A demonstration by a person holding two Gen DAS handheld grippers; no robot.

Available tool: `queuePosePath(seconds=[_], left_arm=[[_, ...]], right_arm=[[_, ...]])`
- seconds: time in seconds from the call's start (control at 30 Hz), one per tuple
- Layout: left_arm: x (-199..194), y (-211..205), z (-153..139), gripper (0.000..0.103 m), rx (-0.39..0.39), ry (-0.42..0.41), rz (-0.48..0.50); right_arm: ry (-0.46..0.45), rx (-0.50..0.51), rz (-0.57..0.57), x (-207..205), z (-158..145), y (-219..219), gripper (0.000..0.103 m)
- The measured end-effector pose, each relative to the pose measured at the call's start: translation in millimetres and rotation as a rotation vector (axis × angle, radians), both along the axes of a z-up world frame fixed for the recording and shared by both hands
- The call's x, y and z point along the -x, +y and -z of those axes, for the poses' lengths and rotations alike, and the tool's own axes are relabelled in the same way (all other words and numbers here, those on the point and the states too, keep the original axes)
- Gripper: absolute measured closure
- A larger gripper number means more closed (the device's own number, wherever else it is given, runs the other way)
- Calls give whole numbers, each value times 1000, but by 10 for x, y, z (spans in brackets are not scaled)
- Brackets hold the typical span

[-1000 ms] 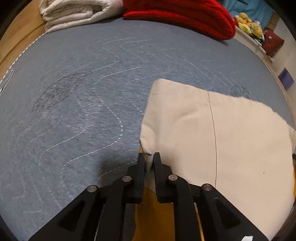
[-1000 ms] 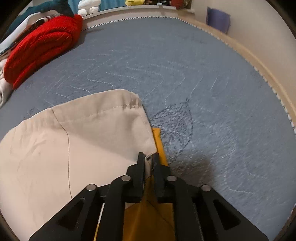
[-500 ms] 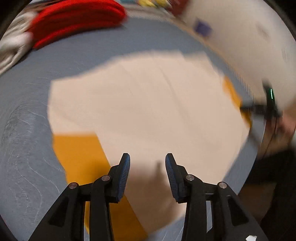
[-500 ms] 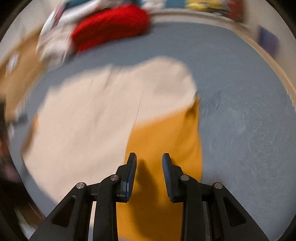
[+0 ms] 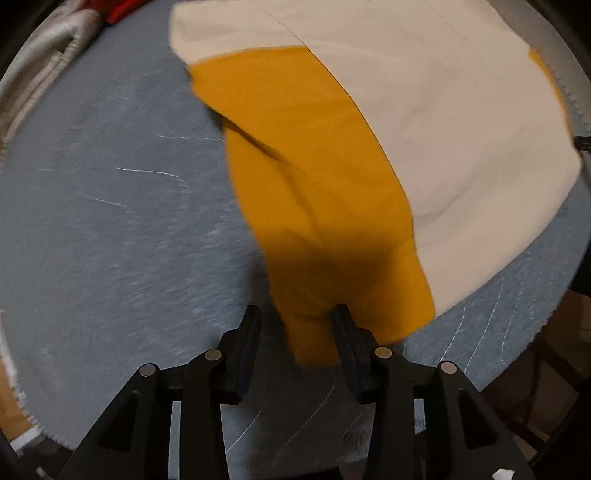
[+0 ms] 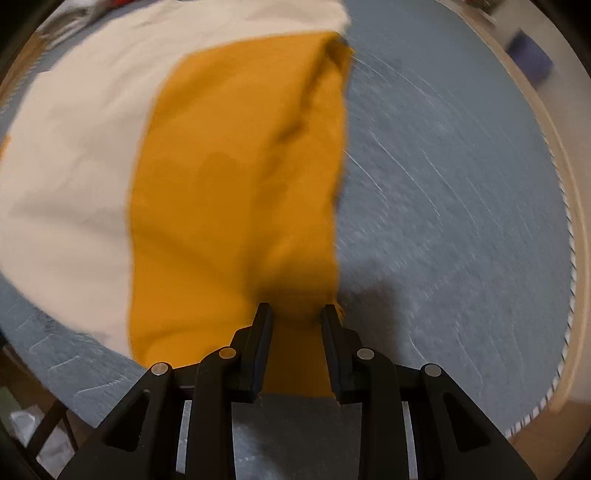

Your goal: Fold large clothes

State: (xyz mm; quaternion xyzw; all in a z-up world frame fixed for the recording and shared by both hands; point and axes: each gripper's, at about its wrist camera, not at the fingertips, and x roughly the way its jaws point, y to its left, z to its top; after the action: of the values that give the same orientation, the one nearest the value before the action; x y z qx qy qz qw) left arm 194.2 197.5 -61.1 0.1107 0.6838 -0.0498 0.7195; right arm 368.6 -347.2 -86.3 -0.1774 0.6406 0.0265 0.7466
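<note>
A large two-tone garment lies spread on the bed, with a cream panel beside a mustard panel. My left gripper points down over the near end of the mustard strip. Its jaws stand apart, and the cloth lies under and between them without being pinched. In the right wrist view the mustard panel runs up the middle and the cream panel lies to its left. There my right gripper also hovers open above the mustard strip's near end. Both views are blurred by motion.
A grey-blue quilted cover lies under the garment. A folded cream knit and a red item sit at the far left corner. The bed's pale rim curves along the right, and floor shows past the near edge.
Both grippers let go of the cream corners they pinched and opened. Both swung and rolled across the garment, so they now hang over the mustard part.
</note>
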Motion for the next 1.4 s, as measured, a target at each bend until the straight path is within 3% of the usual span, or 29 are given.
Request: queuePosePath(seconds=[0.07, 0.1, 0.2, 0.33, 0.43, 0.57, 0.63, 0.7, 0.8, 0.97, 1.07, 1.2, 1.3, 1.4], left_arm=[[52, -125, -262, 69, -95, -90, -29], [85, -170, -383, 69, -90, -129, -57], [263, -398, -827, 69, 73, -278, -185], [354, -709, -1079, 69, 181, -429, -267], [398, -857, -986, 70, 233, -487, -319], [382, -816, -603, 74, 278, -437, -361], [346, -729, -482, 74, 338, -406, -384], [335, -619, -353, 74, 415, -360, -430], [361, -467, -237, 74, 460, -326, -533], [351, -343, -112, 74, 560, -269, -621], [381, -319, -56, 70, 591, -245, -655], [414, -227, 88, 59, 653, -176, -741], [473, -71, 172, 59, 718, -160, -835], [453, -15, 211, 59, 747, -168, -860]], right_arm=[[-36, 58, 23, 71, -99, -7, 75], [-94, 72, 32, 93, -240, 17, 75], [-337, -3, 103, 219, -840, 138, 75], [-616, -169, 164, 624, -1469, 534, 70], [-676, -265, 118, 984, -1528, 920, 68], [-584, -290, 42, 1151, -1195, 1495, 67], [-529, -293, -1, 1123, -975, 1697, 67], [-460, -308, -20, 1071, -774, 1764, 67], [-359, -267, -17, 873, -383, 1872, 67], [-210, -181, 78, 729, 148, 1755, 67], [-207, -238, 153, 706, 123, 1624, 67], [-278, -272, 136, 761, -58, 1628, 67], [-313, -283, 113, 819, -137, 1654, 67], [-308, -294, 114, 852, -178, 1660, 67]])
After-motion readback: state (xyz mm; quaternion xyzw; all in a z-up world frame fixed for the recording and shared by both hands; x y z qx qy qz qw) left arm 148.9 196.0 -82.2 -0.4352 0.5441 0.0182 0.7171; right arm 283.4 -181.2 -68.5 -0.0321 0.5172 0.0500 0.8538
